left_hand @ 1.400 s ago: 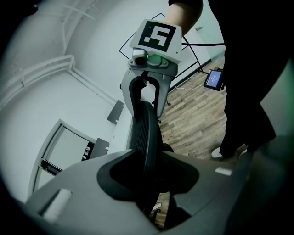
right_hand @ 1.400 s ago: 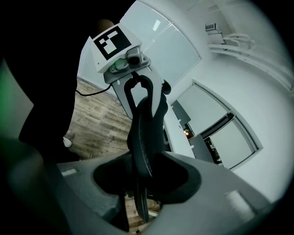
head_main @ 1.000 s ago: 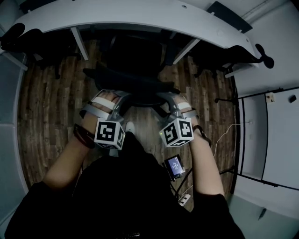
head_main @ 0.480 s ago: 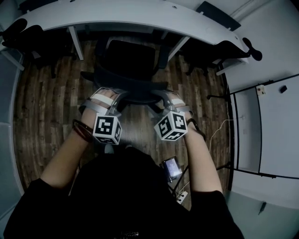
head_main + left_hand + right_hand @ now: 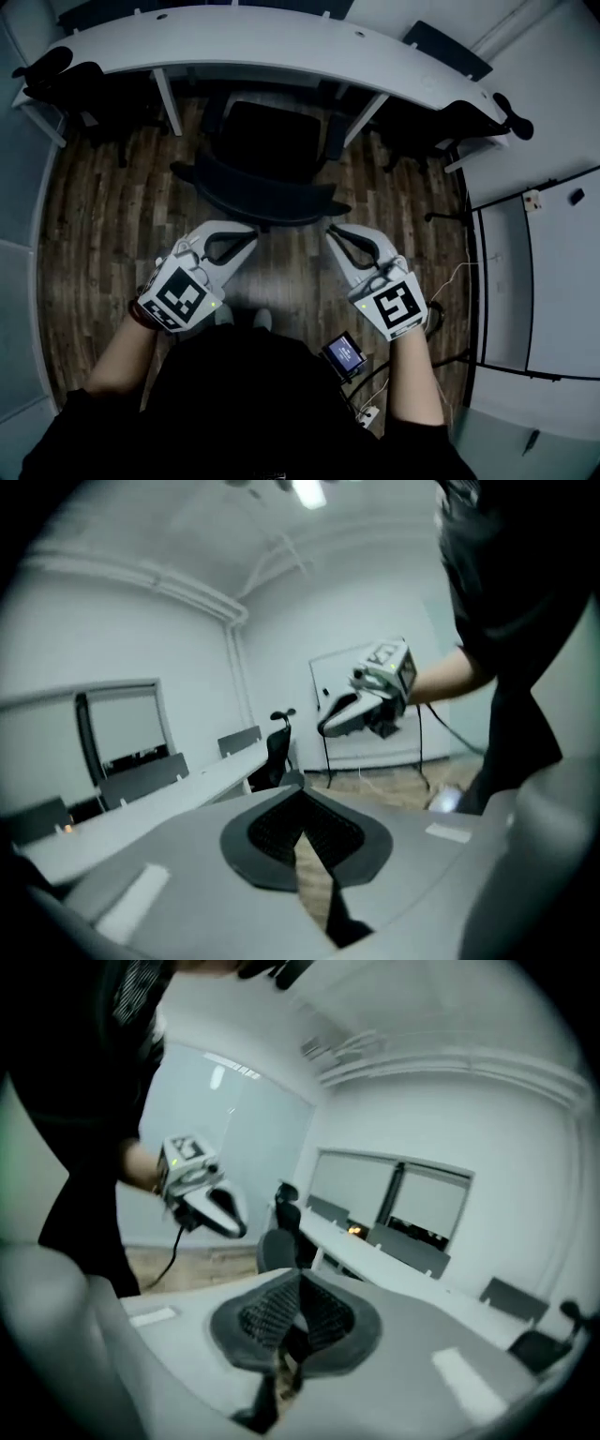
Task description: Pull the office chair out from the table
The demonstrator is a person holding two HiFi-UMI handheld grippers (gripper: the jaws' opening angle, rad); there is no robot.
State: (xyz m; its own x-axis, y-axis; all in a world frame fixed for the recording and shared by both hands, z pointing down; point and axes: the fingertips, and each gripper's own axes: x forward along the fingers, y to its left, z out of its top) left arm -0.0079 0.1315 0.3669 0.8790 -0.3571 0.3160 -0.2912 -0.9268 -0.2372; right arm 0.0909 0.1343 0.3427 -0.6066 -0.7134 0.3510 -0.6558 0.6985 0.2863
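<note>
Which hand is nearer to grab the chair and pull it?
Left, probably: the left tool, shut, points at the backrest's middle. The right tool, jaws just closing on nothing, sits by its end.

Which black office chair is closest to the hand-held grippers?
The middle chair, its backrest just ahead of both; the left chair and right chair sit at the table's ends.

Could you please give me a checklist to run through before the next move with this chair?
1. Office chair out from under the table: ok, its seat shows in front of the edge.
2. Left gripper off the backrest: ok; jaws just closed together, nothing between.
3. Right gripper off the backrest: ok; jaws just closed together, nothing between.
4. Neighbouring chairs apart from it: ok.
</note>
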